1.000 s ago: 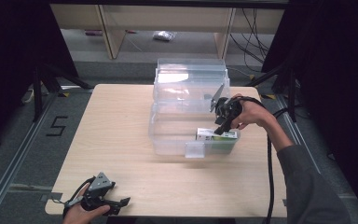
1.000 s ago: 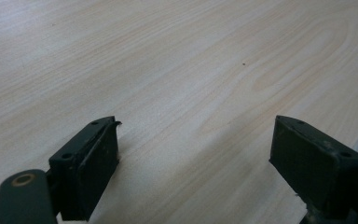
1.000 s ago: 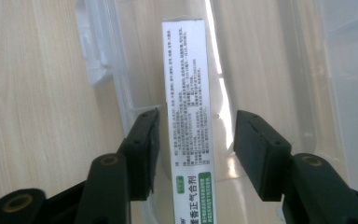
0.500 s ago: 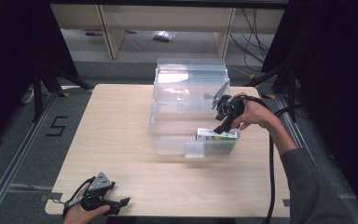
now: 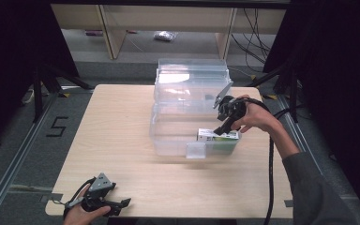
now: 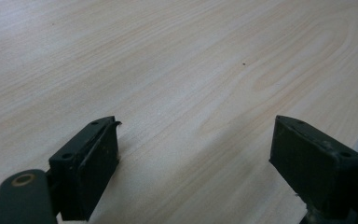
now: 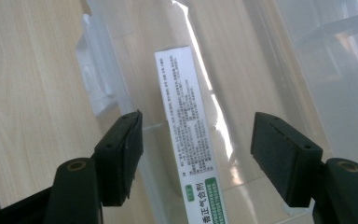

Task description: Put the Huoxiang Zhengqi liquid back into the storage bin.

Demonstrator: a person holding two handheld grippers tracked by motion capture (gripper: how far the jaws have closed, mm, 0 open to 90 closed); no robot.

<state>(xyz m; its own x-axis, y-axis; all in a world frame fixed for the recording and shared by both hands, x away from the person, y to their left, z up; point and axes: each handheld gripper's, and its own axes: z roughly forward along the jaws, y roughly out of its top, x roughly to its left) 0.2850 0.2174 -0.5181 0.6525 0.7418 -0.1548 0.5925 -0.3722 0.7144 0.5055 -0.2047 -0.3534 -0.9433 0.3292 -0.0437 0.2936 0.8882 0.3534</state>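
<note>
the left tongs (image 5: 104,202) rest released on the surface (image 5: 112,136), near its front edge, holding nothing. the box (image 5: 218,136) lies inside the clear bin (image 5: 168,140), by its front right corner. the right tongs (image 5: 226,116) hang released over it; lower them straight, jaws astride the box. the bin wall stands close to one jaw.
</note>
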